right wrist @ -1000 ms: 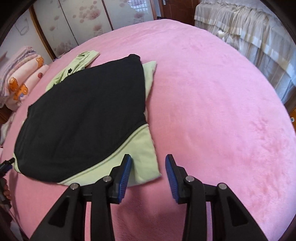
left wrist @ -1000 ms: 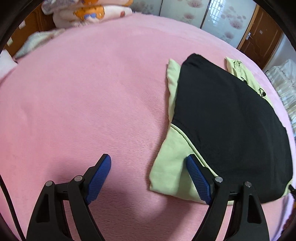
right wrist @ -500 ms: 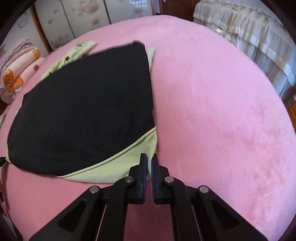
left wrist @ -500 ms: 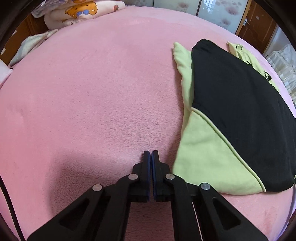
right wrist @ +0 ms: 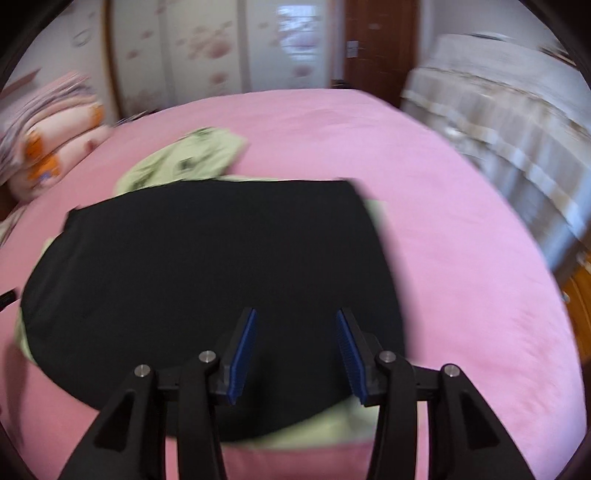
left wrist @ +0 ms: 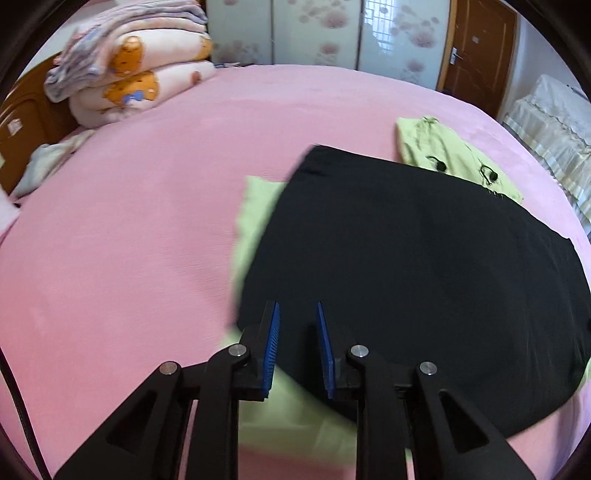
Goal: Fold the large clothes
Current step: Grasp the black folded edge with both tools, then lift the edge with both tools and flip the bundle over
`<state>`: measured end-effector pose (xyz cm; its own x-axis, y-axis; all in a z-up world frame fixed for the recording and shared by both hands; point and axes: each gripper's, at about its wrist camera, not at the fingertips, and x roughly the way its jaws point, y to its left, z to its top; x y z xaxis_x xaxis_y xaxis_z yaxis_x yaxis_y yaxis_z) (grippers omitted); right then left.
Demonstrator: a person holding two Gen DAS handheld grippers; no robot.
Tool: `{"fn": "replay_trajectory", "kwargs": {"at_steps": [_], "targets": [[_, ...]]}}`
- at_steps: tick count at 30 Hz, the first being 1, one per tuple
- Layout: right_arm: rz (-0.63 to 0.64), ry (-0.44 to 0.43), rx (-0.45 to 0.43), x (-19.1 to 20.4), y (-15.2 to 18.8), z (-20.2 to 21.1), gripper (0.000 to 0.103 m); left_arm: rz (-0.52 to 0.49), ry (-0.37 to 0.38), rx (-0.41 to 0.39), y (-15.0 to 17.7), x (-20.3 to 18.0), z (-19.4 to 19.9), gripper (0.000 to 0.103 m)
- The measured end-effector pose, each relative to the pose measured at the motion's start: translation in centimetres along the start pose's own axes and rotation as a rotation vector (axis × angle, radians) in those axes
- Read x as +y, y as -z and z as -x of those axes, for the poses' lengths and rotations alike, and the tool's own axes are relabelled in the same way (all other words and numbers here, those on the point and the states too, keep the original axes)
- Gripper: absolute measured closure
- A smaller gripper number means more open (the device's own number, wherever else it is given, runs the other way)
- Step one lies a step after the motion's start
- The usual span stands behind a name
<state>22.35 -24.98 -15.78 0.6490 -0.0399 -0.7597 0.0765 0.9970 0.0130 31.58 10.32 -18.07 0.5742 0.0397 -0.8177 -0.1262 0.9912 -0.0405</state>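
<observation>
A large garment lies flat on the pink bed (left wrist: 129, 240). Its black panel (left wrist: 424, 277) is on top, a light-green sleeve edge (left wrist: 255, 206) pokes out at its left and a green hood with drawstrings (left wrist: 443, 155) at its far end. My left gripper (left wrist: 296, 306) hovers over the near left part of the black panel; its jaws are opening with nothing between the blue pads. In the blurred right wrist view, the right gripper (right wrist: 296, 312) hangs over the near edge of the black panel (right wrist: 221, 251), jaws opening wider and nothing held. Green fabric (right wrist: 332, 424) shows beneath it.
A stack of folded blankets (left wrist: 140, 74) sits at the bed's far left corner. Flowered sliding doors (left wrist: 314, 33) and a wooden door (left wrist: 476, 48) stand behind the bed. Cloth-covered furniture (right wrist: 498, 122) lines the right side. Bare pink bed surrounds the garment.
Both grippers were shut at the garment's near green corners half a second ago. They have since moved forward and up over the black panel, and their jaws have parted.
</observation>
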Motion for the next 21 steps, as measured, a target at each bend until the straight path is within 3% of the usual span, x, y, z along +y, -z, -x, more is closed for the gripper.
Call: {"fn": "replay_trajectory", "kwargs": {"at_steps": [5, 9, 14, 16, 18, 21], "targets": [[0.083, -0.121, 0.043, 7.5, -1.8, -3.8, 0.059, -0.01, -0.082, 0.014, -0.7, -2.3, -3.9, 0.084], [0.081, -0.115, 0.085, 9.3, -2.2, -6.4, 0.059, -0.088, -0.155, 0.008, 1.1, -2.0, -4.2, 0.084], [0.052, -0.087, 0.084, 6.0, -1.8, -7.5, 0.06, -0.192, -0.213, -0.014, 3.5, -2.9, -4.0, 0.084], [0.071, -0.033, 0.079, 4.6, -1.4, -7.3, 0.059, -0.194, -0.211, -0.01, 3.4, -2.9, -3.8, 0.084], [0.067, -0.003, 0.078, 2.9, -1.2, -7.2, 0.05, -0.186, -0.199, 0.001, 3.3, -2.7, -3.7, 0.084], [0.028, 0.027, 0.085, 0.0, -1.2, -7.1, 0.048, -0.202, -0.19, 0.012, 3.0, -2.5, -3.7, 0.084]]}}
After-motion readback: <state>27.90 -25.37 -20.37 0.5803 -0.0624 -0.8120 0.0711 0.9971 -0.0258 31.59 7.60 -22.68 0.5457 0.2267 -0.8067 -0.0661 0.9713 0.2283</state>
